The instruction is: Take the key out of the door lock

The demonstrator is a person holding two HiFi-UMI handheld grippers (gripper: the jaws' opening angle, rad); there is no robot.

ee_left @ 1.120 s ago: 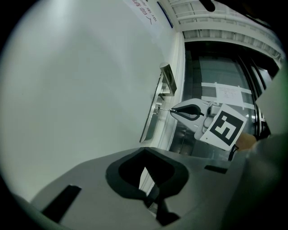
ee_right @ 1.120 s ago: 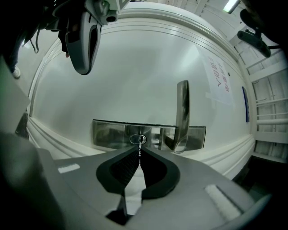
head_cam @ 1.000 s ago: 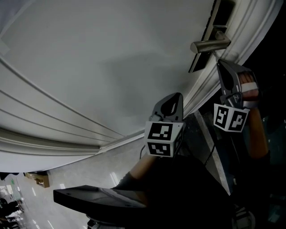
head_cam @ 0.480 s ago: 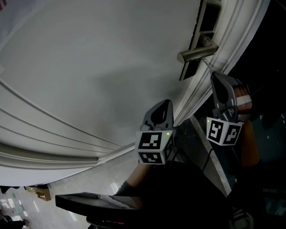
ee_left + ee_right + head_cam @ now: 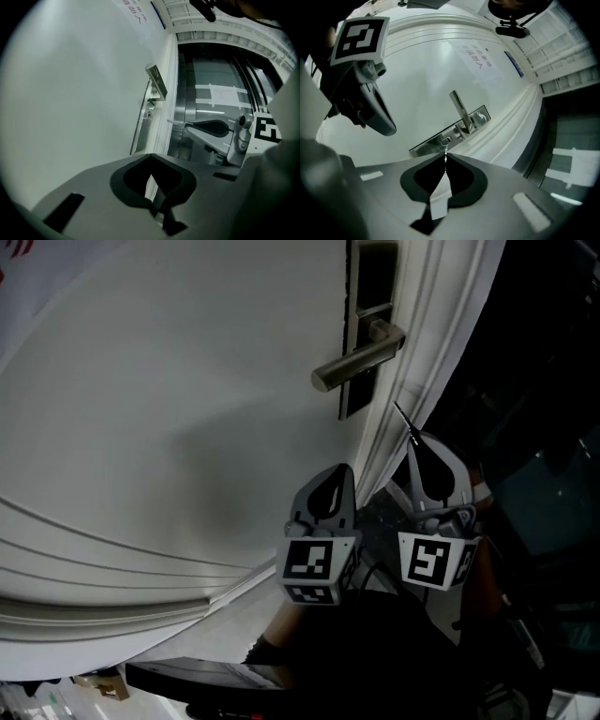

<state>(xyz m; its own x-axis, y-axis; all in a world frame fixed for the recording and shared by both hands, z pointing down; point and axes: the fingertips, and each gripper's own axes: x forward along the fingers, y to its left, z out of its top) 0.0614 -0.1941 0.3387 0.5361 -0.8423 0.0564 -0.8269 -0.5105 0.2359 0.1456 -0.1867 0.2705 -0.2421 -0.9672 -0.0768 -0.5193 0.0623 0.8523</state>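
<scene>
The white door (image 5: 187, 381) carries a metal lever handle (image 5: 356, 357) on a dark lock plate (image 5: 354, 399). My right gripper (image 5: 418, 439) is shut on the key (image 5: 404, 422), whose thin blade sticks out of the fingertips, clear of the door. In the right gripper view the key tip (image 5: 445, 153) hangs just short of the empty keyhole (image 5: 447, 139) in the plate (image 5: 431, 144), below the handle (image 5: 461, 111). My left gripper (image 5: 343, 471) is shut with nothing in it, below the plate and beside the right one.
The moulded door frame (image 5: 431, 343) runs right of the lock plate, with a dark opening beyond it. In the left gripper view, glass panels (image 5: 220, 93) lie past the door edge. A dark object (image 5: 197, 676) sits low near my body.
The right gripper has drawn back from the lock plate with the key in it. Both grippers now sit lower and further from the handle, and the view has swung.
</scene>
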